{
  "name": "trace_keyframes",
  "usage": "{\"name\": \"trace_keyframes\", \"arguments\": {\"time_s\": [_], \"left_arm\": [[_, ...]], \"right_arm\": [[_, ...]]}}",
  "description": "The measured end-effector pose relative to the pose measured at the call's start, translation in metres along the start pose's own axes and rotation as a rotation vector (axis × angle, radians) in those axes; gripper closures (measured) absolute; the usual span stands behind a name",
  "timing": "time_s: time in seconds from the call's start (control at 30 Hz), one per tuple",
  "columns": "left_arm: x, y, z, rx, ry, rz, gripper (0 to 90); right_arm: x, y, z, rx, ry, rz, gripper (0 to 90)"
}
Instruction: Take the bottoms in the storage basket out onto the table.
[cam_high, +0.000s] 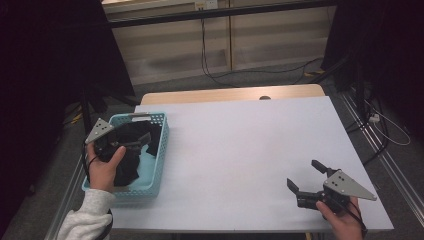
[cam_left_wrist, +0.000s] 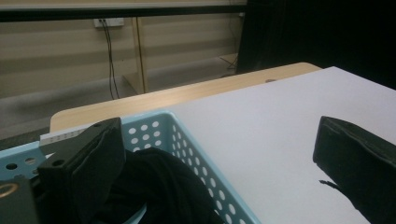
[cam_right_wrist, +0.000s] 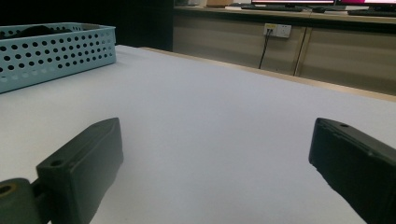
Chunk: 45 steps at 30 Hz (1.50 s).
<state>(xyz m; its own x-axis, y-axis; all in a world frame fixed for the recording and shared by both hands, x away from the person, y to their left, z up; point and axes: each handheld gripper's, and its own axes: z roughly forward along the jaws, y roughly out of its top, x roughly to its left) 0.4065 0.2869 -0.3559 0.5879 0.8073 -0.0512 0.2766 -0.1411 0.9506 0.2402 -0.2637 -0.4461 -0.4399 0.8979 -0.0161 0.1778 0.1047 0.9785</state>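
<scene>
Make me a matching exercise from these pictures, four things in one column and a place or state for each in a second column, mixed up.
Things:
1. black cloth
2. basket
3. left gripper
4. right gripper

Places or states:
A. open, low over the bare white table near its right front corner
B. light blue, perforated, at the table's left edge
C. open, over the basket
D. lying inside the basket

Pairs: 1-D, 2-B, 3-C, 4-A

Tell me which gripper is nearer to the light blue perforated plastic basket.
Left. The left gripper is over the light blue perforated plastic basket, above the black cloth inside. The right gripper is far away, near the white table's front right corner.
</scene>
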Motion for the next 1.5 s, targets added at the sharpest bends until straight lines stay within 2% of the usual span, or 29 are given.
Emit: {"name": "trace_keyframes", "arguments": {"time_s": [0.03,0.1,0.23,0.33,0.5,0.67,0.73,0.97,1.2,1.23,1.27,1.5], "left_arm": [[0.002,0.001,0.001,0.005,0.005,-0.012,2.4],[0.003,0.001,0.002,0.01,0.003,-0.003,2.4],[0.009,0.005,0.007,0.017,0.019,-0.02,2.4],[0.012,0.006,0.01,0.024,0.027,-0.018,2.5],[0.02,0.005,0.017,0.033,0.022,-0.02,2.5],[0.034,-0.005,0.028,0.053,0.06,-0.059,2.6],[0.037,-0.007,0.03,0.052,0.058,-0.072,2.7],[0.05,-0.012,0.036,0.098,0.096,-0.082,3.0],[0.064,-0.024,0.038,0.17,0.152,-0.089,3.0],[0.067,-0.027,0.039,0.173,0.153,-0.12,3.1],[0.067,-0.027,0.039,0.173,0.153,-0.12,3.1],[0.079,-0.036,0.035,0.233,0.219,-0.124,3.4]], "right_arm": [[0.001,-0.001,0.0,0.003,0.0,-0.004,2.1],[0.001,-0.001,-0.001,0.006,0.0,-0.003,2.1],[0.001,-0.003,-0.005,0.006,-0.008,0.0,2.1],[0.001,-0.003,-0.005,0.009,-0.009,-0.002,2.1],[0.001,-0.003,-0.008,0.01,-0.011,-0.007,2.1],[0.001,-0.004,-0.011,0.01,-0.021,0.0,2.1],[0.001,-0.004,-0.012,0.011,-0.023,-0.001,2.1],[0.003,-0.005,-0.011,0.015,-0.013,-0.011,2.1],[0.004,-0.005,-0.011,0.019,-0.007,-0.015,2.1],[0.004,-0.006,-0.011,0.022,-0.004,-0.014,2.1],[0.004,-0.006,-0.011,0.023,-0.003,-0.016,2.1],[0.005,-0.007,-0.01,0.026,0.003,-0.019,2.1]]}}
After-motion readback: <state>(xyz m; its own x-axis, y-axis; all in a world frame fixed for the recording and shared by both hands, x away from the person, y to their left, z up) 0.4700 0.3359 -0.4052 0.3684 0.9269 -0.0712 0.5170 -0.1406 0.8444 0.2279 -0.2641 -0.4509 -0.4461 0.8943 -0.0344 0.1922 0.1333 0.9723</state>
